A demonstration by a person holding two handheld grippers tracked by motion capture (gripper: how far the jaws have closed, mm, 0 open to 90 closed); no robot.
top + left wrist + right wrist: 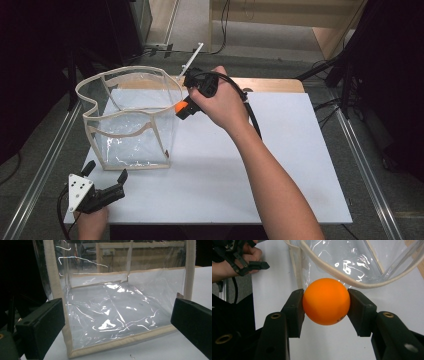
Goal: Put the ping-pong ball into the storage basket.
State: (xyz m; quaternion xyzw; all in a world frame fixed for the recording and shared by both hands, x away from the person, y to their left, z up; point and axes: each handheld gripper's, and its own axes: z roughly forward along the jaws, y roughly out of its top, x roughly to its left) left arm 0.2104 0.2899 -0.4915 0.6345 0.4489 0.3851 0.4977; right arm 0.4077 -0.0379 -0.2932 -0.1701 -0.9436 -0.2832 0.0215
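- My right gripper (325, 305) pinches an orange ball (326, 305) between its two black pads, one on each side at the ball's widest part, so I judge it cannot roll out while I carry it.
- I hold the ball just beside the near right corner of the clear plastic bag (131, 120), close to its cream-trimmed rim (352, 283), because the open mouth is where I judge the ball has to go in.
- In the right gripper view the rim curves just behind the ball; the ball looks outside the bag, not over the opening.
- The bag stands upright on the white board (280, 165) with its mouth gaping upward, and it looks empty.
- My left gripper (106, 176) sits near the front left corner of the board with its jaws spread wide and nothing between them. It faces the bag's front wall, ready, I think, to steady the soft bag if it sags.
- What stands in the way is the rim itself: it is floppy and wavy, so the ball must pass above it.
- A white rod (191, 60) lies behind the bag, well clear of my path.
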